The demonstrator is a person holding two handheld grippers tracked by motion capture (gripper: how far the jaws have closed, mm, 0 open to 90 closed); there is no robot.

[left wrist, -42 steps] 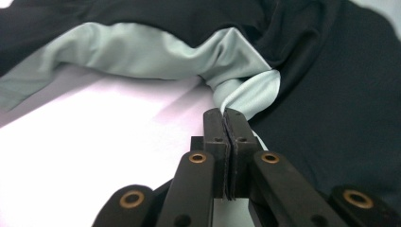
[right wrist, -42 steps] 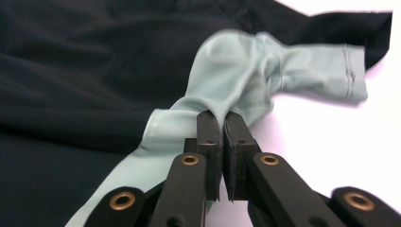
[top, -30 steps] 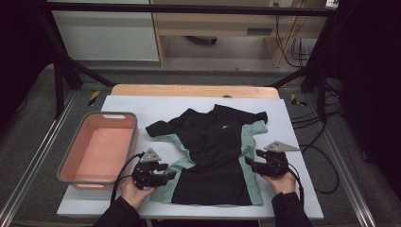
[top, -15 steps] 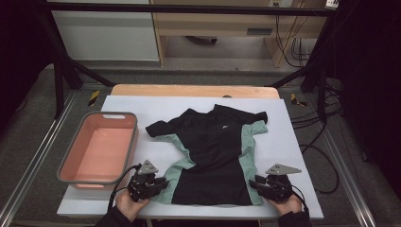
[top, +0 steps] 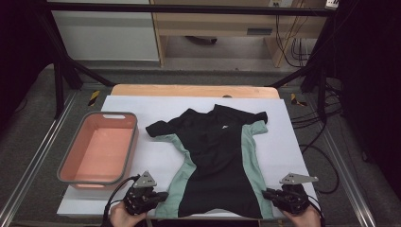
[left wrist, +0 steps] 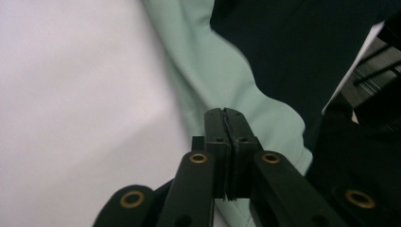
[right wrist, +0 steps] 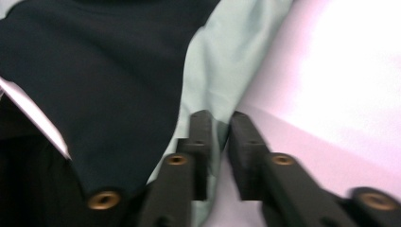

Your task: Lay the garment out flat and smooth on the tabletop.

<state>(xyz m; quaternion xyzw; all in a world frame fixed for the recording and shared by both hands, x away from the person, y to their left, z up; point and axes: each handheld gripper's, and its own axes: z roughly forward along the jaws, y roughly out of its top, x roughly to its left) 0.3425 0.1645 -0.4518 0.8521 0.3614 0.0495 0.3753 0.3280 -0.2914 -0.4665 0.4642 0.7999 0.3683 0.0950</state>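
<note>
While the black shirt (top: 215, 161) with pale green side panels lies spread flat on the white counter (top: 293, 151), collar toward the far side and hem at the near edge, both pairs of tongs sit at its bottom corners. The left tongs (top: 161, 195), held in the person's left hand (top: 122, 216), lie at the near left corner of the hem. In the left gripper view the left tongs (left wrist: 224, 113) have their jaws pressed together with no gap visible, their tips over the green panel (left wrist: 222, 80); they have just eased slightly apart after closing, and whether cloth is pinched between them cannot be told. The right tongs (top: 268, 194), in the right hand (top: 305, 218), lie at the near right corner of the hem. In the right gripper view the right tongs (right wrist: 221, 118) stand narrowly apart, with the green edge (right wrist: 222, 56) of the shirt running into the slot between the jaws; the pads do not clearly press on it, and these jaws too have just opened a little. A salmon-coloured tub (top: 78, 177) with a grey rim stands on the counter to the left of the shirt, well apart from it.
</note>
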